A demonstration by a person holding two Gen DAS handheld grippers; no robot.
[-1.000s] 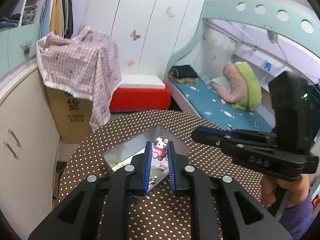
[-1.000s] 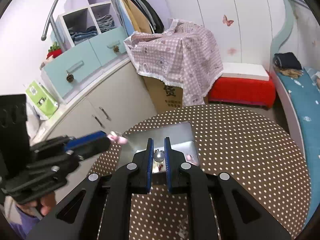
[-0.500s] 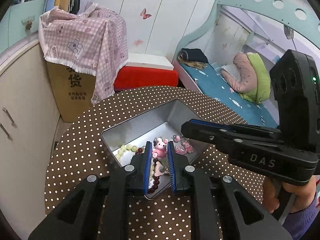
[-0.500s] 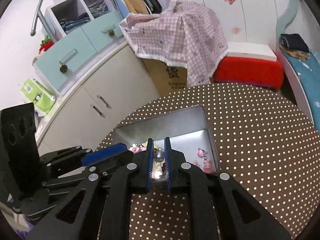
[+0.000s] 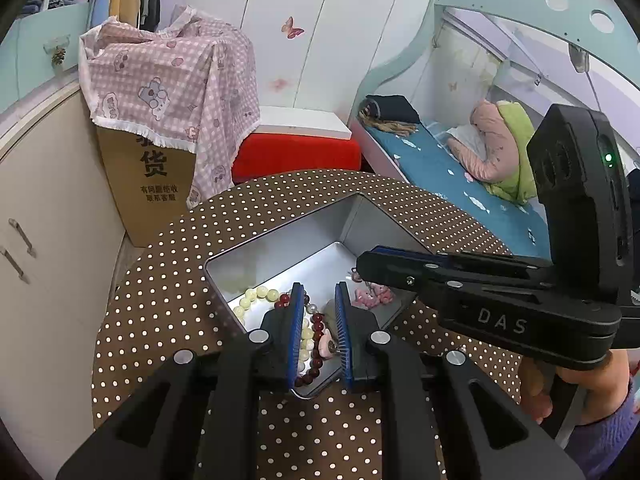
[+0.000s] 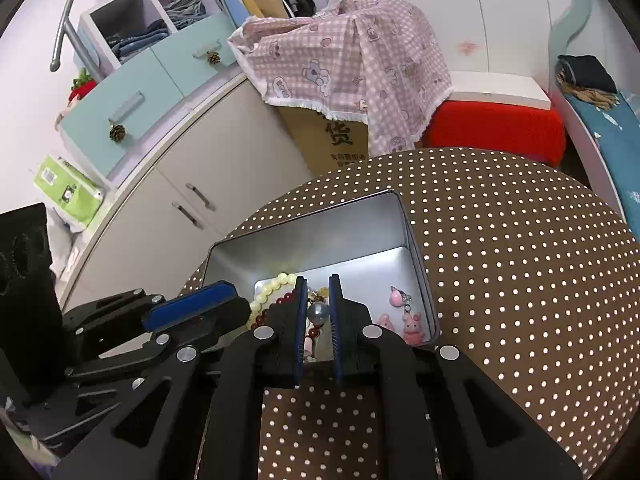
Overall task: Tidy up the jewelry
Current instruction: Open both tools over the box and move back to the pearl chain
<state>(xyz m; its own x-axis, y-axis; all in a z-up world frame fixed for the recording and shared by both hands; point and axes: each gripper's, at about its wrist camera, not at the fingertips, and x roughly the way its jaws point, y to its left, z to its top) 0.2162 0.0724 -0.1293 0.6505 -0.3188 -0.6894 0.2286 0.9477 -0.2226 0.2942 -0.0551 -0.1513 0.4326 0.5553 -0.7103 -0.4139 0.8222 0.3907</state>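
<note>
A silver metal tin (image 5: 280,252) (image 6: 320,236) sits on the brown polka-dot table (image 6: 520,280). It holds a cream bead bracelet (image 5: 256,294) (image 6: 276,282), a dark red bead bracelet (image 5: 316,356) and pink charms (image 6: 412,322) (image 5: 372,296). My left gripper (image 5: 319,294) is over the tin with its jaws apart; a pink bunny charm (image 5: 326,342) lies in the tin between the fingers. My right gripper (image 6: 318,286) is shut on a grey pearl bead (image 6: 318,312) over the tin.
A cardboard box under a pink checked cloth (image 5: 168,80) and a red stool (image 5: 296,154) stand behind the table. White cabinets (image 6: 188,184) are on the left and a bed (image 5: 460,184) on the right.
Both grippers moved forward and down over the tin. The left gripper's jaws opened and the pink bunny charm dropped into the tin. The right gripper still holds the grey bead.
</note>
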